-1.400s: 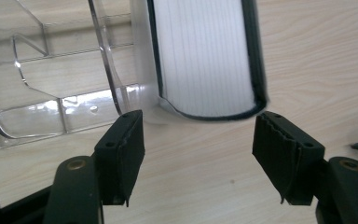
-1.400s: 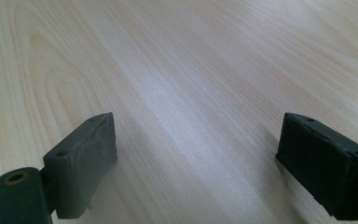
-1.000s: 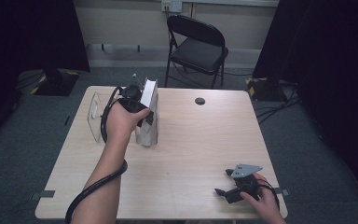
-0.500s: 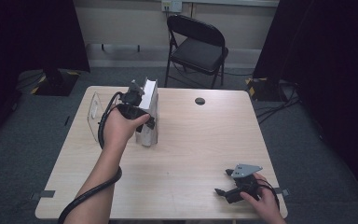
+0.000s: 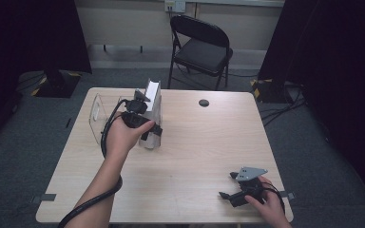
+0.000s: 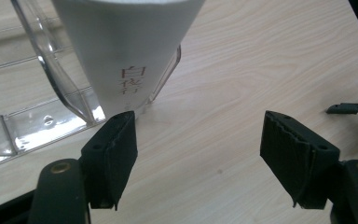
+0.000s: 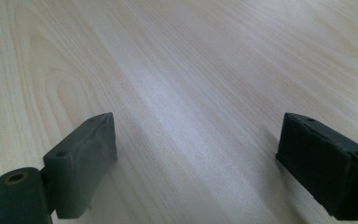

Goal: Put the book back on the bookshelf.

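While the left gripper (image 6: 198, 161) stands with its jaws parted and nothing between them, having just been opening, a white box (image 6: 126, 51) rises straight ahead of its left pad, upright in the corner of a clear plastic rack (image 6: 37, 121). That box is smooth and matte, printed with small red characters on the face toward the jaws; whether the pad touches the box I cannot tell. The rack is transparent and glossy, with thin dividing walls and rounded edges. In the high view the same gripper (image 5: 145, 121) sits beside the box (image 5: 153, 102), with the rack (image 5: 97, 111) beyond the hand.

The right gripper (image 7: 196, 163) is released too, its ribbed black pads wide apart over bare tabletop; in the high view it (image 5: 228, 190) rests low near the table's near right corner, well apart from the box.

Under both lies one pale wood-grain table (image 5: 204, 147), rectangular, on grey carpet. A small dark round disc (image 5: 203, 102) lies on the table's far side. Behind stand one black folding chair (image 5: 200, 47) and dark curtains at each side.

Counted: two grippers, one box, one rack, one disc, one chair.
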A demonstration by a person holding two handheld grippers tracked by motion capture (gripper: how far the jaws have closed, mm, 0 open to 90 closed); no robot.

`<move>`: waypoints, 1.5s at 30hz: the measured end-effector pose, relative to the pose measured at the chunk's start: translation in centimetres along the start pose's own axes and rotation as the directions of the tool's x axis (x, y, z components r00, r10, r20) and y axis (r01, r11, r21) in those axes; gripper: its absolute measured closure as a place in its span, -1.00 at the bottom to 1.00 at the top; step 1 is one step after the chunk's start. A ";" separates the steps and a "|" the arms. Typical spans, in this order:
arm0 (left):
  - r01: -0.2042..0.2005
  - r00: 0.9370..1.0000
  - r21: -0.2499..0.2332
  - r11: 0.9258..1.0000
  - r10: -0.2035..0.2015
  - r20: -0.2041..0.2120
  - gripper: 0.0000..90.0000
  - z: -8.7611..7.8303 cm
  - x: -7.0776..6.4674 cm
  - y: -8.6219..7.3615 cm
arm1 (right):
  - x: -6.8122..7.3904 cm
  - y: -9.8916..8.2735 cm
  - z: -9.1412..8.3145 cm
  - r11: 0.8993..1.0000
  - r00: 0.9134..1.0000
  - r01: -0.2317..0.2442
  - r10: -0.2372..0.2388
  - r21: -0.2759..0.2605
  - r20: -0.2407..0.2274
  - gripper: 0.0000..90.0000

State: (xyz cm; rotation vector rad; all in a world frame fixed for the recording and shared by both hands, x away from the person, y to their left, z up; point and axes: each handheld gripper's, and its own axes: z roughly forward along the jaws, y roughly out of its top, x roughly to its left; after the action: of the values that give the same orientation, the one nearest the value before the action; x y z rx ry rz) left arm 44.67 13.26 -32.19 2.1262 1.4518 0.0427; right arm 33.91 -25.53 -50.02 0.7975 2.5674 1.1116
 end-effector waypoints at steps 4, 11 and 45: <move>-0.003 1.000 -0.004 1.000 0.003 0.021 -0.41 0.2 0.2 -0.5 | 0.0 0.0 0.0 1.000 1.000 0.000 0.000 -0.001 0.003 -0.76; -0.035 0.999 -0.016 0.999 0.036 0.032 -0.41 0.7 0.5 -1.3 | 0.0 0.0 0.0 1.000 1.000 -0.002 0.002 -0.001 0.002 -0.76; -0.069 0.994 -0.017 0.997 0.071 0.086 -0.40 2.4 2.4 -5.1 | 0.0 0.0 0.0 1.000 1.000 0.003 -0.003 0.000 0.001 -0.76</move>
State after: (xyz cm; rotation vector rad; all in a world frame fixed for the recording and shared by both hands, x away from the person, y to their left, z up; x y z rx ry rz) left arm 42.14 15.59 -37.23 2.1400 1.3236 -0.0123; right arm 33.90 -25.55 -50.02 0.7933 2.5675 1.1099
